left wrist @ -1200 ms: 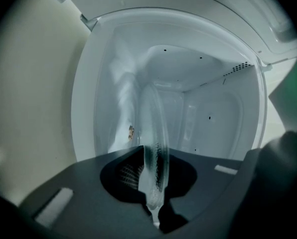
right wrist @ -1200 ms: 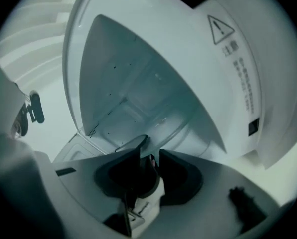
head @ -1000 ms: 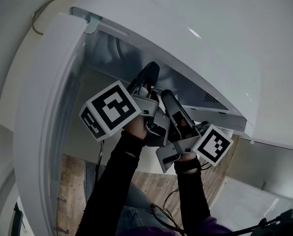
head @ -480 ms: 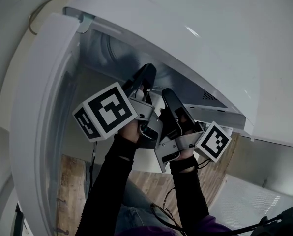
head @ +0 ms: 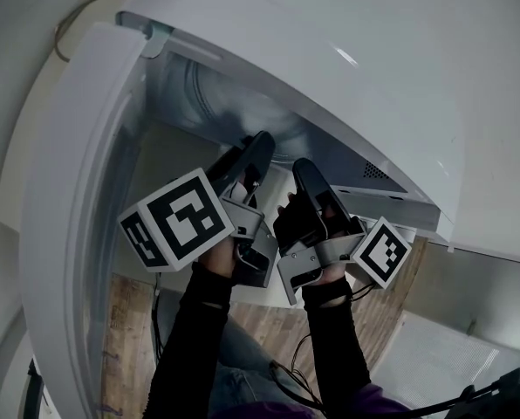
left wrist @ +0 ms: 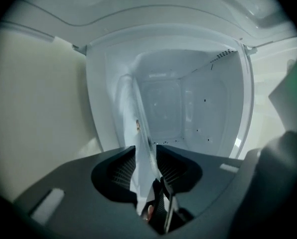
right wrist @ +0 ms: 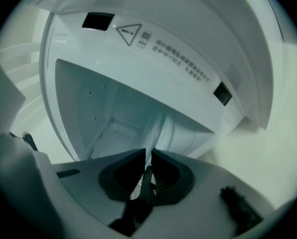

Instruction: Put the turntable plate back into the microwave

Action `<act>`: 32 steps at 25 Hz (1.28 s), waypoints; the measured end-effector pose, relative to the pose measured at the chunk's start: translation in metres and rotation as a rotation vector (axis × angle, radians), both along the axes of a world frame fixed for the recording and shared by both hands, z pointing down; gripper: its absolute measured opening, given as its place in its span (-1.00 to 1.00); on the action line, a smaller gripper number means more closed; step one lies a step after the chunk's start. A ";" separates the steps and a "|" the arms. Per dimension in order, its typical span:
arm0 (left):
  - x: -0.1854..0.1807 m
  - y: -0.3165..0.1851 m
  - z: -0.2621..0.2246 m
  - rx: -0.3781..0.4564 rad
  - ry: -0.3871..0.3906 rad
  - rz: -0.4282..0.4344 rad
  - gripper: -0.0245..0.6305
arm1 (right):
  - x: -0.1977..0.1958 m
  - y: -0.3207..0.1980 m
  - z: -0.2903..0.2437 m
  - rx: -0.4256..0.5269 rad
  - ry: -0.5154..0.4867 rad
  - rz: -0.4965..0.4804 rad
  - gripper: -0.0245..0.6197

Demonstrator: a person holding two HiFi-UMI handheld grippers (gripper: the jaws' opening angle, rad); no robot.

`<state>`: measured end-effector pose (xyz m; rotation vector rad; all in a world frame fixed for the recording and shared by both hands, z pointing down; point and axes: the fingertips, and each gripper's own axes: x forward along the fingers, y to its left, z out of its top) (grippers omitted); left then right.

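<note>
Right gripper view; fingers (right wrist: 122,177) just closing, pinching turntable plate (right wrist: 149,156)

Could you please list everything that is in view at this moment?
microwave: one, white, cavity open towards the grippers
door: one, white, swung open at left
turntable plate: one, clear glass, edge-on at the cavity mouth, between both grippers' jaws
floor: wood, below
left gripper: one, dark grey; jaws have just been opening, apart round the plate
right gripper: one, dark grey; jaws have just been closing, on the plate's edge
sleeves: two, black, bottom of head view
</note>
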<state>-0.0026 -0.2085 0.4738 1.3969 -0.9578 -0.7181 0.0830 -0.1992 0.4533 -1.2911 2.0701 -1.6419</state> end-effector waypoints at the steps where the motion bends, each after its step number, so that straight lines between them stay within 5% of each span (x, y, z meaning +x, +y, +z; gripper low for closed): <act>1: -0.002 0.003 0.002 -0.008 -0.014 -0.015 -0.51 | 0.000 0.001 0.002 -0.005 0.003 -0.004 -0.79; 5: -0.010 0.014 0.009 -0.021 -0.087 -0.054 -0.57 | -0.001 0.003 0.014 -0.036 0.003 0.002 -0.79; 9: -0.008 0.024 0.012 -0.036 -0.069 -0.052 -0.61 | 0.003 -0.003 0.019 -0.040 0.014 0.020 -0.79; 15: -0.001 0.025 0.009 -0.022 -0.129 -0.008 -0.90 | 0.007 -0.011 0.021 -0.028 0.029 0.033 -0.79; 25: 0.014 0.031 0.027 -0.055 -0.034 0.039 -0.90 | 0.001 -0.012 0.024 -0.019 0.048 0.005 -0.79; 32: 0.017 0.038 0.021 0.013 -0.237 0.057 -0.90 | 0.001 -0.007 0.020 0.040 0.258 -0.051 -0.76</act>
